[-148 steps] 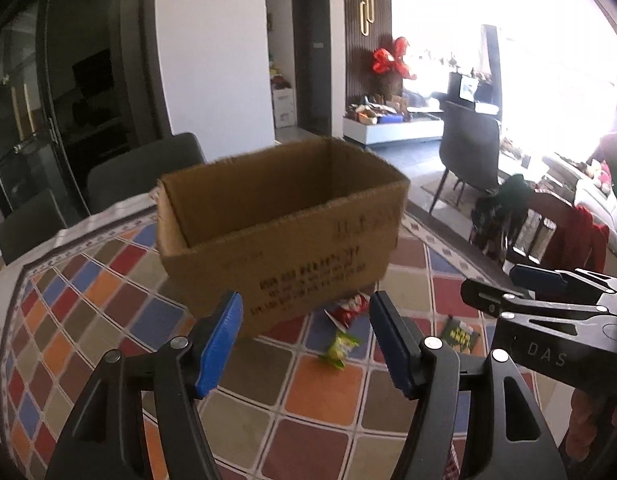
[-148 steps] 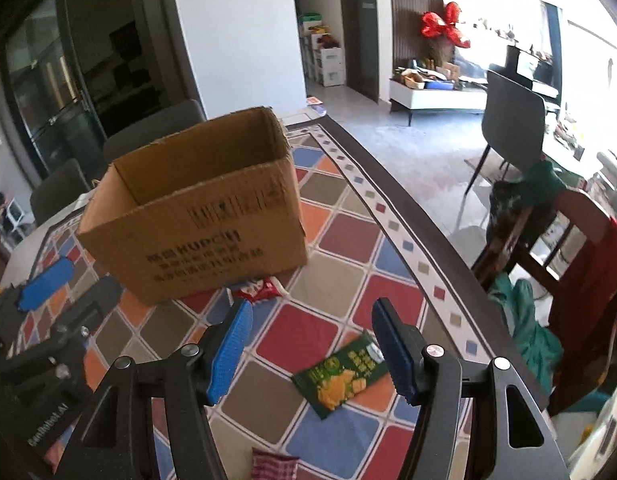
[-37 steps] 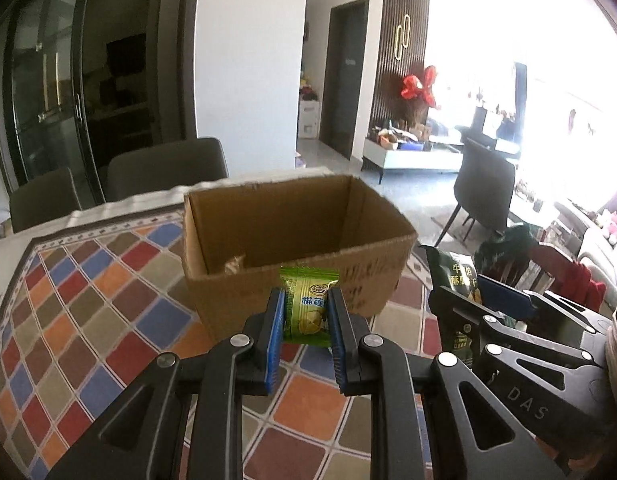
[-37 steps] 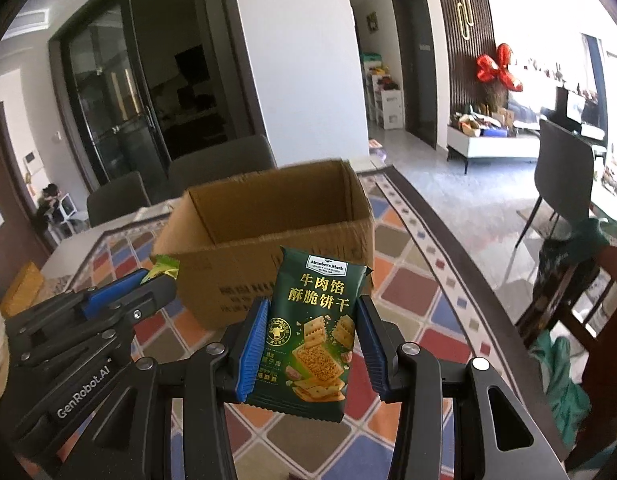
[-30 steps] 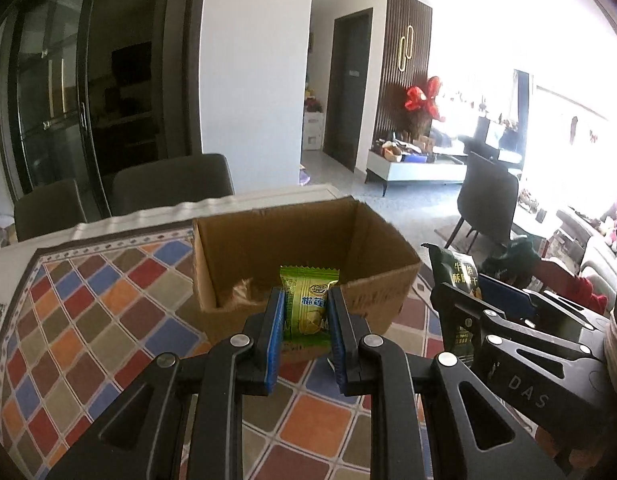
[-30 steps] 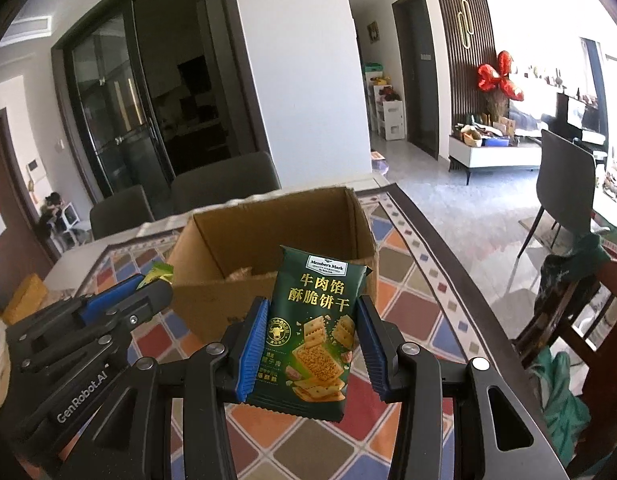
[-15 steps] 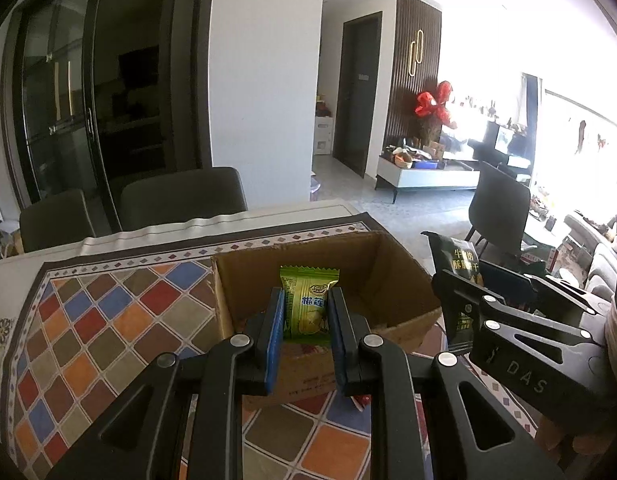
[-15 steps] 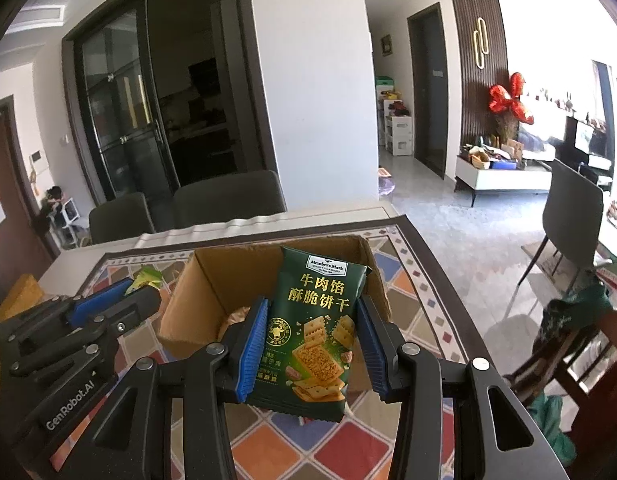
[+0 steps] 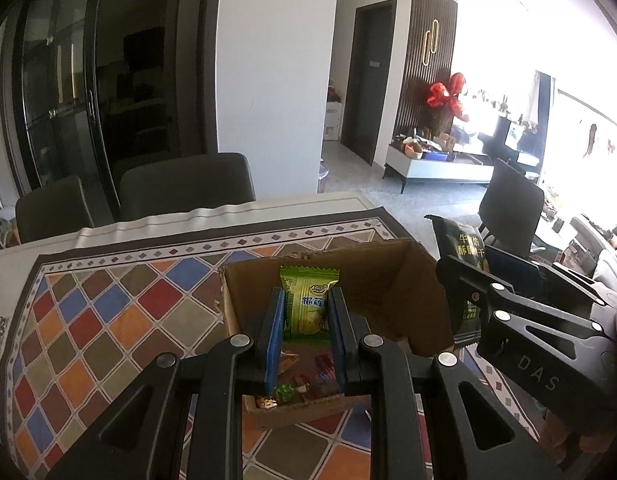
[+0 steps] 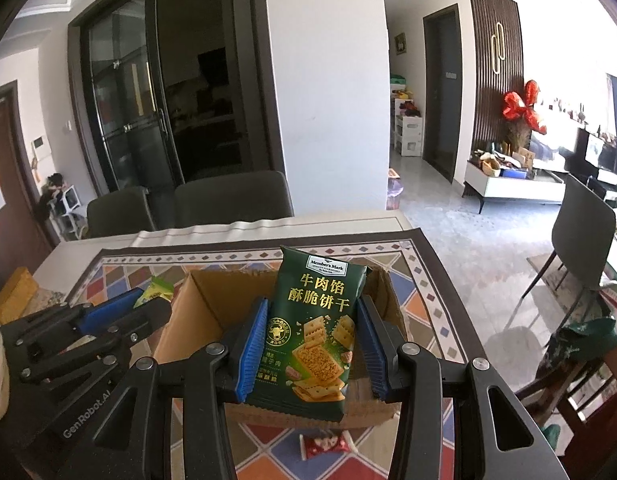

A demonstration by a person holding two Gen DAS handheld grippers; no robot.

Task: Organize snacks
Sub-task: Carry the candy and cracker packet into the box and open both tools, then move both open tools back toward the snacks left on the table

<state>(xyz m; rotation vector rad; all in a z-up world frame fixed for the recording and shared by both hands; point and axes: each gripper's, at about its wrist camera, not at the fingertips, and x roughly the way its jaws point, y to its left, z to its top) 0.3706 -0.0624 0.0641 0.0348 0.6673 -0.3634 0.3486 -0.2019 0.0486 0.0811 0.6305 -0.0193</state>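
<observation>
My left gripper is shut on a small light-green snack packet and holds it over the open cardboard box. Several small wrapped snacks lie on the box floor. My right gripper is shut on a dark green cracker packet, upright over the same box. Each gripper shows in the other's view: the right one at the box's right side, the left one at its left side.
The box stands on a table with a colourful diamond-pattern cloth. A red-and-white snack packet lies on the cloth in front of the box. Dark chairs stand behind the table; another chair stands to the right.
Both grippers have risen and moved forward with their packets, from in front of the box to above its opening. The box interior now shows.
</observation>
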